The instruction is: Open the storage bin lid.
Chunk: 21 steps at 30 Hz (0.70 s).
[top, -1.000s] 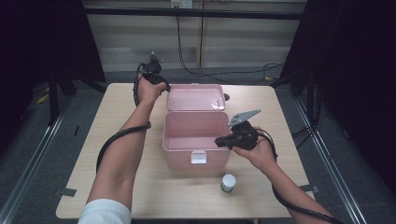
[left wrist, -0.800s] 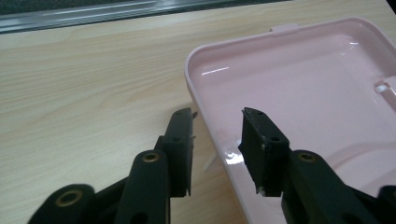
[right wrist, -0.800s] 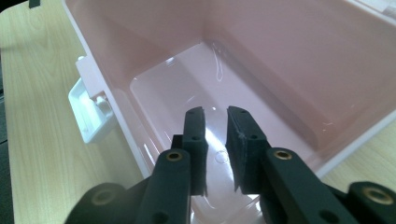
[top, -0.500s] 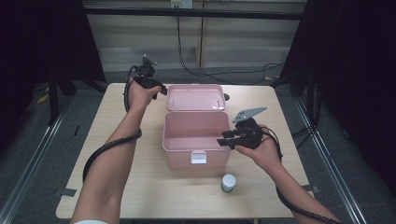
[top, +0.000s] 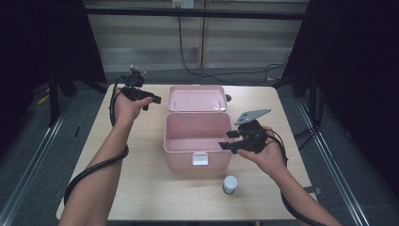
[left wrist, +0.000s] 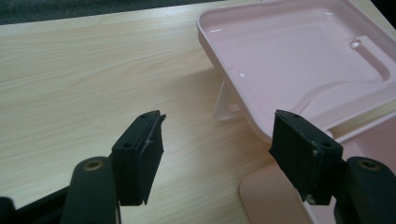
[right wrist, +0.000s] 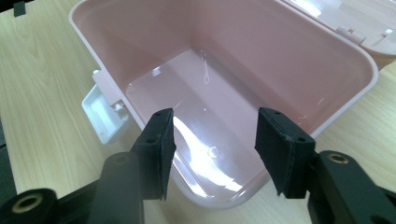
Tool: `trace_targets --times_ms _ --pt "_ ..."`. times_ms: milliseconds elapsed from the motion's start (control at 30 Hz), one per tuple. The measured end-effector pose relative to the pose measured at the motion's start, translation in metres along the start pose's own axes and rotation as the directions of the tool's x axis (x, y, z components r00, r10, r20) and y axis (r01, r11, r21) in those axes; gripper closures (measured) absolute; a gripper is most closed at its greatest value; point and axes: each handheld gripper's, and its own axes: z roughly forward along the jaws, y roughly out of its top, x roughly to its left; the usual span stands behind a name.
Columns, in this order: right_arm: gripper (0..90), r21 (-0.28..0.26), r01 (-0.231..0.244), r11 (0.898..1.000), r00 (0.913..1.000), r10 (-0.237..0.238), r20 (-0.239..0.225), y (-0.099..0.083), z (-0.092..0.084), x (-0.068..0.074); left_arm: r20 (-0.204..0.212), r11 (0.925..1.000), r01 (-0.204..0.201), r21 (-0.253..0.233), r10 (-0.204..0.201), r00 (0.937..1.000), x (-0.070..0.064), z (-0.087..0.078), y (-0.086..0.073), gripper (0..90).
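A pink plastic box (top: pixel 197 141) stands open in the middle of the table, empty, with its lid (top: pixel 197 98) laid back flat behind it. My left gripper (top: pixel 151 102) hovers over the bare table left of the lid. Its jaws have just been opening, and in the left gripper view (left wrist: pixel 217 126) nothing is pressed between them; the lid (left wrist: pixel 299 60) lies just past the right jaw. My right gripper (top: pixel 227 140) is at the box's right rim, its jaws also just opening. In the right gripper view (right wrist: pixel 215 121) they stand apart above the rim of the box (right wrist: pixel 233 60).
A small white jar (top: pixel 230 184) stands near the table's front edge, right of the box's white latch (top: pixel 200 159). The wooden table (top: pixel 131 188) has open room on its left and front. Cables trail from both grippers; dark frames flank the table.
My left gripper drew away from the lid's left edge toward the left and opened. My right gripper let go of the box's right rim and opened, lifting slightly.
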Motion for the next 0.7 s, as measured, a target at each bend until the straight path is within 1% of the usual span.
trace_targets --times_ms 33,133,167,200,333,400,467,500,533,567,667,700 --pt "45.7 0.003 0.001 1.000 1.0000 -0.001 0.003 0.000 -0.002 0.000 0.001 1.0000 -0.009 0.001 0.009 1.0000 0.001 -0.002 -0.003 33.0" --pt "43.6 -0.001 -0.008 1.000 0.9999 0.008 0.015 0.000 -0.007 0.001 0.002 0.9999 -0.013 -0.001 0.013 0.9999 0.004 -0.005 -0.011 31.9" --pt "42.2 -0.002 -0.008 1.000 0.9999 0.008 0.012 -0.001 -0.008 0.000 0.010 1.0000 -0.008 -0.004 0.008 0.9999 0.004 -0.006 -0.014 31.6" --pt "41.6 0.001 -0.007 1.000 0.9998 0.007 0.018 -0.001 -0.009 0.000 0.013 0.9999 -0.014 -0.003 0.014 0.9998 0.005 -0.007 -0.017 31.4" --pt "39.6 -0.006 -0.018 1.000 0.9996 0.018 0.021 -0.005 -0.017 -0.002 0.017 0.9997 -0.022 -0.008 0.022 0.9996 0.008 -0.008 -0.030 30.9" --pt "38.9 -0.004 -0.020 1.000 0.9995 0.020 0.024 -0.006 -0.020 -0.002 0.021 0.9998 -0.020 -0.004 0.020 0.9996 0.009 -0.007 -0.036 30.7" --pt "38.3 -0.007 -0.018 1.000 0.9995 0.018 0.027 -0.008 -0.022 -0.004 0.026 0.9996 -0.028 -0.010 0.028 0.9993 0.011 -0.007 -0.042 30.5" --pt "37.9 -0.007 -0.023 1.000 0.9994 0.023 0.025 -0.010 -0.024 -0.005 0.031 0.9996 -0.027 -0.013 0.027 0.9992 0.013 -0.008 -0.046 30.3" --pt "37.2 0.005 -0.025 1.000 0.9991 0.025 0.035 -0.011 -0.025 -0.005 0.032 0.9996 -0.024 -0.012 0.024 0.9992 0.014 -0.008 -0.048 30.0" --pt "37.2 0.005 -0.020 1.000 0.9991 0.020 0.036 -0.012 -0.026 -0.006 0.032 0.9997 -0.024 -0.011 0.024 0.9992 0.015 -0.008 -0.053 29.5" --pt "36.9 -0.002 -0.027 1.000 0.9990 0.027 0.036 -0.016 -0.030 -0.008 0.030 0.9995 -0.026 -0.015 0.027 0.9992 0.018 -0.008 -0.063 29.3" --pt "36.6 0.004 -0.032 0.999 0.9989 0.032 0.035 -0.018 -0.031 -0.009 0.032 0.9996 -0.024 -0.013 0.024 0.9992 0.019 -0.009 -0.066 29.0"
